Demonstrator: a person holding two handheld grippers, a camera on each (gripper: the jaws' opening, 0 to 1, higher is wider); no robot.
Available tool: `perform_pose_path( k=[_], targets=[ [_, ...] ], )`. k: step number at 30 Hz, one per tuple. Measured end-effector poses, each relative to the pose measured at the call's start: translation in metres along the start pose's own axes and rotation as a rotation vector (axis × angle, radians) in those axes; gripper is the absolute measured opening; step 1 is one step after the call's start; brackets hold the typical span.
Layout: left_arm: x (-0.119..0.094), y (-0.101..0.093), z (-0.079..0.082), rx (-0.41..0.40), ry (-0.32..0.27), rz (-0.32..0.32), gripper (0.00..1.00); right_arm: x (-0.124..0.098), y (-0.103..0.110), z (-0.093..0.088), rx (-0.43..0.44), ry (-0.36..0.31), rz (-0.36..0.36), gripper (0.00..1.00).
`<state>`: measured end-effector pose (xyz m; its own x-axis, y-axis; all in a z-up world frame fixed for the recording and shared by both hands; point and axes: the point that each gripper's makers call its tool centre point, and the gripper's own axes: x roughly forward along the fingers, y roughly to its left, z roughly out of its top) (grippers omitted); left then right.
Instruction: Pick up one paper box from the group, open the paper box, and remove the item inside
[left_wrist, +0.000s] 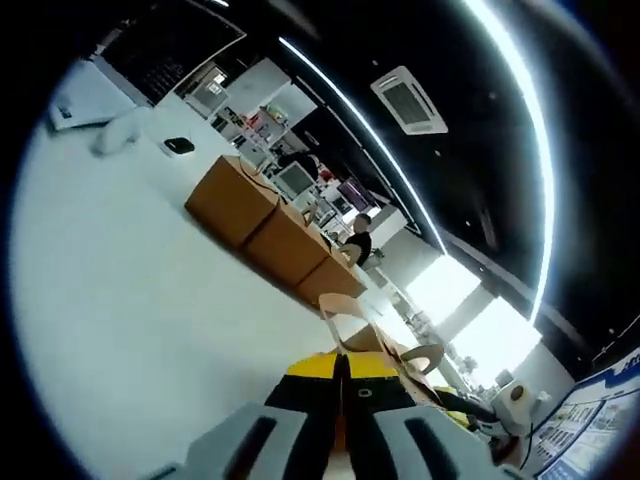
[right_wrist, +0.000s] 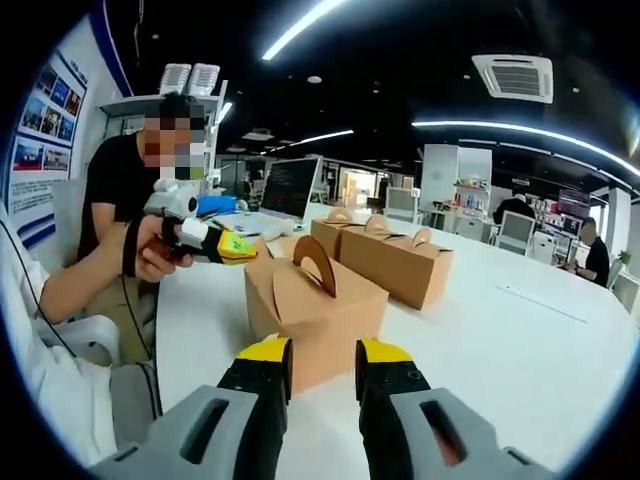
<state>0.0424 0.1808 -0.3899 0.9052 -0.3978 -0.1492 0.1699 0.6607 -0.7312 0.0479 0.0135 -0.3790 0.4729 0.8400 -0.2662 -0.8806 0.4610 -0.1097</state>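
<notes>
Lining up my open right hand-held gripper (right_wrist: 322, 372) on the nearest paper box (right_wrist: 313, 318), nothing gripped yet; left hand-held gripper (left_wrist: 340, 368) sitting closed.

light: ceiling strips (left_wrist: 400, 165) + window glare (left_wrist: 470, 310) | bright tabletop (left_wrist: 120, 300) | fisheye edges warped, dark

White table (right_wrist: 540, 330) — open laptop (right_wrist: 288, 187), wall posters (right_wrist: 45, 115) beyond.

Brown paper box (right_wrist: 318, 300) — yellow-tipped black tongs (right_wrist: 322, 368) — white table (right_wrist: 520, 340).
</notes>
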Motion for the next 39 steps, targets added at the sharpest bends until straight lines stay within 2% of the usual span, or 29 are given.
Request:
perform_pose_path(
  k=[6,9,14,18,21,23,25,27,30,33,36,39],
  targets=[
    [0.002,0.004,-0.012,0.011,0.013,0.012,0.04,0.001,0.001,-0.004,-0.015,0.014,-0.004,0.26],
    [0.003,0.006,-0.017,-0.008,0.019,-0.002,0.04,0.000,0.001,-0.004,-0.019,0.019,-0.004,0.26],
    [-0.002,0.000,-0.015,-0.020,0.002,-0.021,0.04,-0.006,-0.004,0.001,-0.012,0.007,-0.013,0.27],
    [-0.003,-0.002,-0.017,0.006,-0.010,-0.019,0.04,-0.014,-0.007,0.008,-0.019,-0.002,-0.020,0.27],
    [-0.006,-0.005,-0.012,-0.021,-0.049,-0.033,0.04,-0.026,-0.021,0.020,-0.114,0.010,-0.106,0.28],
    [-0.006,-0.007,-0.012,-0.035,-0.043,-0.046,0.04,-0.032,-0.022,0.029,-0.167,0.010,-0.140,0.28],
    [-0.008,-0.007,-0.013,-0.048,-0.057,-0.046,0.04,-0.037,-0.018,0.040,-0.208,0.004,-0.168,0.28],
    [-0.007,-0.007,-0.017,-0.048,-0.062,-0.037,0.04,-0.037,-0.011,0.044,-0.262,0.025,-0.180,0.28],
    [-0.009,-0.007,-0.021,-0.041,-0.068,-0.029,0.04,-0.028,0.001,0.046,-0.386,0.091,-0.183,0.28],
    [-0.012,-0.010,-0.018,-0.060,-0.089,-0.035,0.04,-0.017,0.014,0.058,-0.512,0.122,-0.188,0.28],
    [-0.013,-0.012,-0.019,-0.061,-0.099,-0.033,0.04,-0.006,0.027,0.063,-0.570,0.154,-0.151,0.28],
    [-0.014,-0.013,-0.020,-0.062,-0.101,-0.034,0.04,0.008,0.036,0.066,-0.589,0.179,-0.125,0.27]
  ],
)
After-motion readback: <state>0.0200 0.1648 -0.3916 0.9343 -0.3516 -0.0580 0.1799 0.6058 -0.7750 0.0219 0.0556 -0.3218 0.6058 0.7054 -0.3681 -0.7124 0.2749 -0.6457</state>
